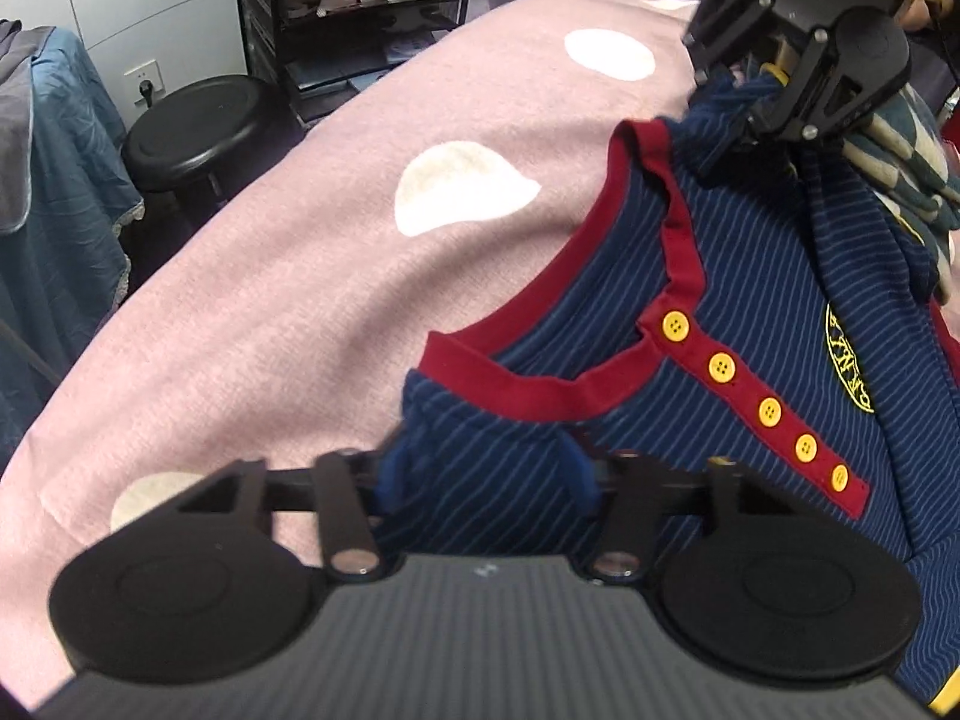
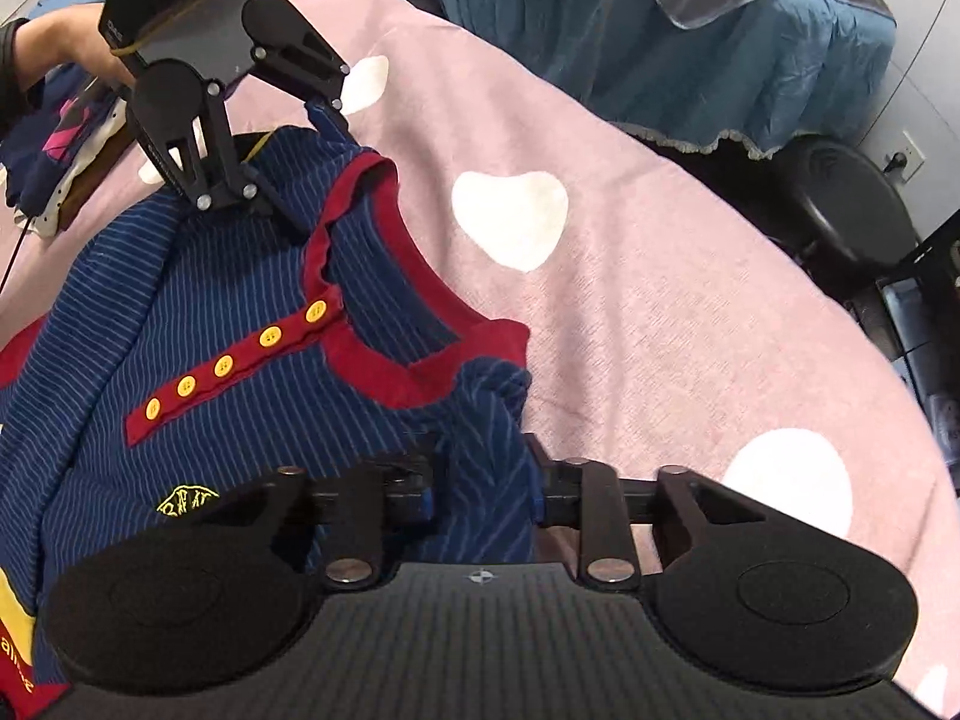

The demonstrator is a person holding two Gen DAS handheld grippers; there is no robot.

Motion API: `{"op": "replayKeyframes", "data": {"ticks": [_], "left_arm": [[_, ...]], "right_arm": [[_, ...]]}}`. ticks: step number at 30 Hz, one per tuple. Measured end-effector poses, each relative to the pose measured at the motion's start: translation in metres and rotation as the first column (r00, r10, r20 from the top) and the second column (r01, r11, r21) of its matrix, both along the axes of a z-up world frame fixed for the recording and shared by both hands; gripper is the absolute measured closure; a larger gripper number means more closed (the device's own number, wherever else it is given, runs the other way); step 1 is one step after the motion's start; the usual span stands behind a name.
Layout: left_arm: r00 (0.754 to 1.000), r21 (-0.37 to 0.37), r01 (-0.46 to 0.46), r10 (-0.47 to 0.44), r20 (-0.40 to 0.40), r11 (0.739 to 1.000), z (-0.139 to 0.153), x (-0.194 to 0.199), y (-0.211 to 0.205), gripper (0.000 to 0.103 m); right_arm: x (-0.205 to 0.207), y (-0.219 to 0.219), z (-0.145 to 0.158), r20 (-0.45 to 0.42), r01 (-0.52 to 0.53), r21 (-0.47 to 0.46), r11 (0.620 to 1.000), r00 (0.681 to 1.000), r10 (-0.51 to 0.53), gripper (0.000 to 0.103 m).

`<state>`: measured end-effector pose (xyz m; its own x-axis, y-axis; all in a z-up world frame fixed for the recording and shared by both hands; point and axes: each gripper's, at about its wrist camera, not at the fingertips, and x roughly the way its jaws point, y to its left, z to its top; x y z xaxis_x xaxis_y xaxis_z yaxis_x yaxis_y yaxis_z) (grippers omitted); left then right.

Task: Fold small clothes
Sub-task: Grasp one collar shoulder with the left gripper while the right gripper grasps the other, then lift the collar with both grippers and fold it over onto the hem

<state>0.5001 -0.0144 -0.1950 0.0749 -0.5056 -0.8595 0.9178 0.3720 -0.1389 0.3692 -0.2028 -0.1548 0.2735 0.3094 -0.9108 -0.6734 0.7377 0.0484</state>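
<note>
While my left fingers (image 1: pixel 486 480) pinch one shoulder of the striped navy shirt (image 1: pixel 750 324), my right fingers (image 2: pixel 480 480) clamp the other shoulder. It hangs stretched between them, red neckline (image 2: pixel 384 360) and yellow buttons (image 2: pixel 223 366) facing up, over the pink heart-patterned blanket (image 2: pixel 630 312). More folded clothes (image 2: pixel 66 180) lie beyond.
</note>
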Motion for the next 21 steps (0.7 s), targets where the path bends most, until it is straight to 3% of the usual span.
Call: {"op": "replayKeyframes", "data": {"ticks": [2, 5, 12, 21], "left_arm": [[1.0, -0.007, 0.008, -0.008, 0.011, 1.0, 0.003, -0.002, 0.003, 0.08], [0.998, 0.007, -0.004, 0.004, 0.058, 1.0, 0.006, -0.008, 0.005, 0.09], [0.981, 0.06, -0.015, 0.003, 0.193, 0.998, 0.015, -0.037, 0.0, 0.096], [0.956, 0.07, -0.02, -0.001, 0.293, 0.997, 0.061, -0.093, 0.01, 0.096]], "right_arm": [[-0.002, 0.001, 0.0, 0.004, 0.005, 0.004, 1.0, 1.0, -0.005, 0.087], [-0.007, 0.004, 0.003, 0.025, 0.006, 0.0, 1.0, 1.0, -0.006, 0.093], [-0.027, 0.012, 0.021, 0.122, 0.013, -0.004, 1.0, 0.992, -0.012, 0.094], [-0.079, 0.028, 0.053, 0.204, 0.008, 0.027, 1.0, 0.979, -0.013, 0.094]]}}
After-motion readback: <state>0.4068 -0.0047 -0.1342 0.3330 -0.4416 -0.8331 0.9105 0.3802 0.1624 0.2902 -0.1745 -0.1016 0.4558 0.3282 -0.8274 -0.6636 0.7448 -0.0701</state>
